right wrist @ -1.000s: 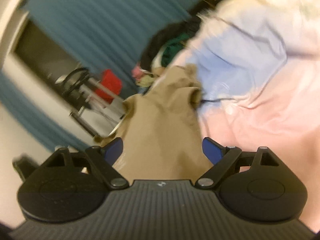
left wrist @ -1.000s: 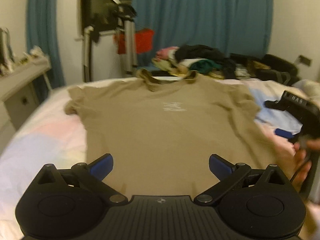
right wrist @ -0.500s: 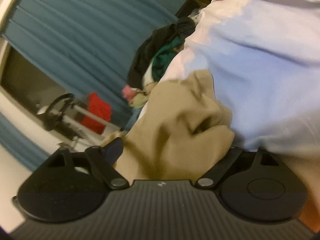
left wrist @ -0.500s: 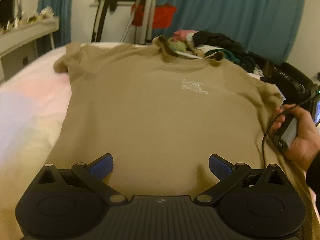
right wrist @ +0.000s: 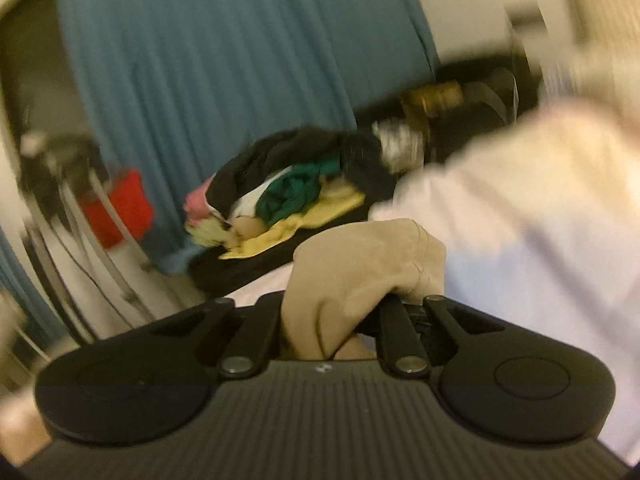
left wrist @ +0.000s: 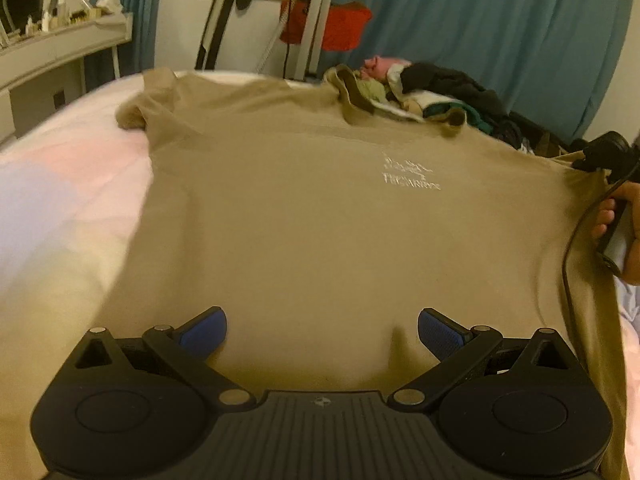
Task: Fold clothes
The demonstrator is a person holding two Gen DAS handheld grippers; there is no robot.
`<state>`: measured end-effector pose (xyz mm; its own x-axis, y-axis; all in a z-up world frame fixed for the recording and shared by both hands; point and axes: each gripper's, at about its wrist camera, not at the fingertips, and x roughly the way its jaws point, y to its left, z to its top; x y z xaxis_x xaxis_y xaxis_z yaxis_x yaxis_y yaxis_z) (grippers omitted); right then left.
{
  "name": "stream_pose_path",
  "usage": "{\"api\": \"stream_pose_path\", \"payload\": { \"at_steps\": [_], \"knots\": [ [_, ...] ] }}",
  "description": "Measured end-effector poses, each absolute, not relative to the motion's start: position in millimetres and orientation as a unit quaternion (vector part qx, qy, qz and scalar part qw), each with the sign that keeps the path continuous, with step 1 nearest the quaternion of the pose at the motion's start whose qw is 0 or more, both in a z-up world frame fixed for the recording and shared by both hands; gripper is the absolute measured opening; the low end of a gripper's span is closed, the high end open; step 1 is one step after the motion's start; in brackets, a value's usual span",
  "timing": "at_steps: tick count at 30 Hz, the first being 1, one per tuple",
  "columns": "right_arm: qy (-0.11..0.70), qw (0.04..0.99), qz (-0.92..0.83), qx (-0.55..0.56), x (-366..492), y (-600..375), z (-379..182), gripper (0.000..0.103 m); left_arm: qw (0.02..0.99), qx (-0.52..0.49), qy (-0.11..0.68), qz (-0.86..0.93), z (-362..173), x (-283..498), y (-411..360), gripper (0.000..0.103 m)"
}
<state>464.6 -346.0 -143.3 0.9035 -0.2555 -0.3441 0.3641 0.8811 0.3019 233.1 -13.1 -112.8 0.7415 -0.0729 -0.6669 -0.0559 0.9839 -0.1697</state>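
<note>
Tan T-shirt (left wrist: 312,216) is laid flat, front up, on the bed (left wrist: 60,184); collar at the far end, hem at the near end, white chest print facing up.

Left hand-held gripper (left wrist: 322,330): released, jaws spread wide. It is positioned at the near hem, just above the cloth, roughly centred on the shirt width. Blue fingertips (left wrist: 202,330) are seen over the fabric; contact with the cloth cannot be confirmed. Nothing is gripped between them.

Right hand-held gripper (right wrist: 332,320): clenched on a bunched fold of the T-shirt (right wrist: 360,276). The cloth is gathered between the closed jaws and bulges up and forward past them. In the left wrist view, the same right hand-held gripper (left wrist: 600,156) is seen at the shirt's right sleeve edge, held by a hand (left wrist: 620,232), with a black cable (left wrist: 572,248) trailing across the right side of the shirt. Fabric near that sleeve is drawn taut toward it.

The left sleeve (left wrist: 136,112) is seen crumpled at the far left corner of the shirt.

A pile of mixed clothes (left wrist: 432,96) lies beyond the collar, touching or just behind it. A teal curtain (left wrist: 480,32) hangs behind; a red item (left wrist: 340,28) hangs on a metal frame next to it. The right wrist view is motion-blurred; fine detail is not readable there.
</note>
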Motion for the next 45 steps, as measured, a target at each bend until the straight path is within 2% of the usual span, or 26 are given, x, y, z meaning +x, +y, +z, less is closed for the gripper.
{"api": "stream_pose_path", "payload": {
  "at_steps": [7,13,17,19,20,21,22,23,33,40,45],
  "knots": [
    [0.105,0.982,-0.145,-0.061,466.1,-219.2,-106.6,0.013,0.938,-0.101,0.329,0.026,-94.8,225.2,8.6,0.103],
    [0.161,0.963,-0.051,-0.208,482.8,-93.9,-162.9,0.013,0.938,-0.136,0.310,0.078,-83.5,231.0,46.3,0.103],
    [0.219,0.956,-0.019,-0.194,489.5,-66.6,-192.6,0.016,0.932,-0.153,0.315,0.088,-89.4,232.8,63.8,0.103],
    [0.241,0.958,-0.005,-0.153,487.5,-72.2,-189.9,0.031,0.928,-0.164,0.324,0.083,-90.9,234.7,67.3,0.103],
    [0.246,0.961,0.002,-0.131,481.6,-76.2,-185.3,0.052,0.928,-0.166,0.325,0.080,-90.4,234.5,67.7,0.103],
    [0.242,0.964,0.007,-0.110,473.7,-78.8,-179.4,0.078,0.928,-0.167,0.324,0.077,-89.5,233.8,67.4,0.103],
    [0.230,0.969,0.009,-0.091,461.5,-84.0,-172.1,0.088,0.929,-0.167,0.322,0.074,-87.8,232.8,67.2,0.103],
    [0.220,0.973,0.011,-0.073,449.4,-89.3,-164.4,0.094,0.930,-0.167,0.320,0.072,-86.6,230.8,66.6,0.103],
    [0.166,0.985,0.023,0.050,302.8,-151.4,-97.9,0.094,0.938,-0.154,0.303,0.068,-69.5,198.7,56.0,0.103],
    [0.179,0.979,0.039,0.085,196.6,-179.0,-100.1,0.094,0.943,-0.127,0.306,0.035,-55.8,163.8,38.0,0.103],
    [0.190,0.974,0.048,0.117,151.7,-198.3,-108.6,0.094,0.943,-0.107,0.314,0.008,-49.5,139.5,24.1,0.103]
  ]
}}
